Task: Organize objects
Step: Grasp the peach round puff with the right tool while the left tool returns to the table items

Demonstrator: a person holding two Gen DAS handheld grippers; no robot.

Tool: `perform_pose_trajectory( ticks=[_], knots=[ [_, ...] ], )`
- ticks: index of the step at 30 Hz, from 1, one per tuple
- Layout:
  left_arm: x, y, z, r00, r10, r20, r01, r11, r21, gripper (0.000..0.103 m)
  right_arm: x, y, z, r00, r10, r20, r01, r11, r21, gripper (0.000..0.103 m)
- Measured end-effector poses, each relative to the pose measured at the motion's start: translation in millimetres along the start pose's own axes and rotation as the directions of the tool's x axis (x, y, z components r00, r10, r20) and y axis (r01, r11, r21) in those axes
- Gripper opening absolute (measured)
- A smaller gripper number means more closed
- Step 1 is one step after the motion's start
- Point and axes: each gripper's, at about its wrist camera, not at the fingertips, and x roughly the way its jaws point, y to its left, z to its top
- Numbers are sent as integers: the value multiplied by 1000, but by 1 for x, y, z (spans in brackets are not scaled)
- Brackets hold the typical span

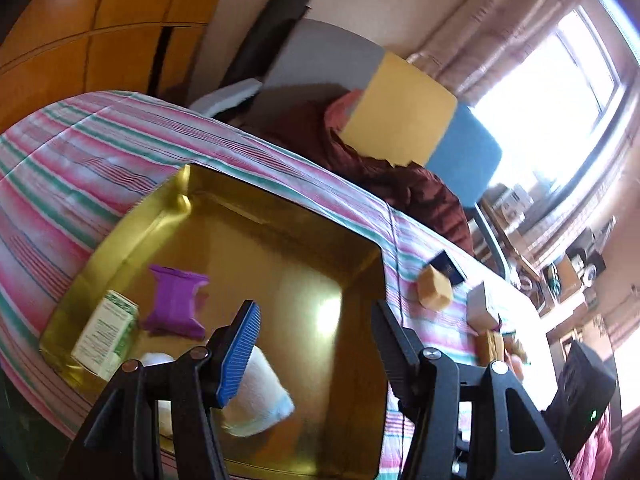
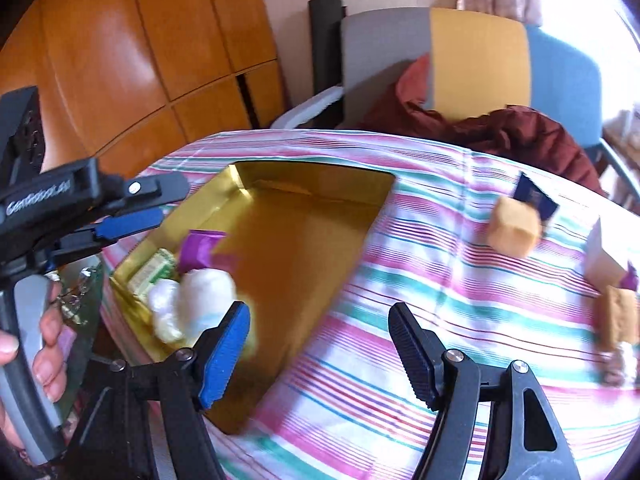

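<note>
A gold tray (image 1: 280,208) (image 2: 304,184) lies on the striped tablecloth. In it are a purple packet (image 1: 174,304) (image 2: 198,248), a green-and-white box (image 1: 106,330) (image 2: 154,270) and a rolled white cloth (image 1: 260,392) (image 2: 204,296). My left gripper (image 1: 316,344) is open and empty above the tray's near part; it also shows at the left of the right wrist view (image 2: 132,216). My right gripper (image 2: 320,356) is open and empty above the tray's right edge and the cloth. A tan sponge cube (image 1: 434,288) (image 2: 514,228) and a dark blue packet (image 1: 448,266) (image 2: 534,196) lie on the table to the right.
A small carton (image 1: 482,306) (image 2: 604,252) and a tan biscuit-like block (image 1: 492,344) (image 2: 618,316) lie at the table's right side. A chair with a dark red jacket (image 1: 380,160) (image 2: 500,128) stands behind the table. A wooden cabinet (image 2: 140,52) is at the back left.
</note>
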Motion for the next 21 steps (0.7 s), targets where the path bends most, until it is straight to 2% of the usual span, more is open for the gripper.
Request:
perform_pose_trajectory(
  ticks=[4,10,17,21],
  knots=[
    [10,-27,-17,998,-37,-48,41,996,81,58,-11,-33,-13,998,-58,-10,58,998,28,73],
    [21,-65,-45,988,-93,-127,117,974,196,58,-22,-88,-34,988,-148,-51,152,985,79,73],
    [25,-100,-73,969,-143,-202,194,945,262,58,-38,-161,-55,965,-239,-110,254,956,146,73],
    [28,-114,-88,959,-155,-238,222,931,289,58,-53,-204,-56,946,-301,-119,318,933,169,78]
  ],
)
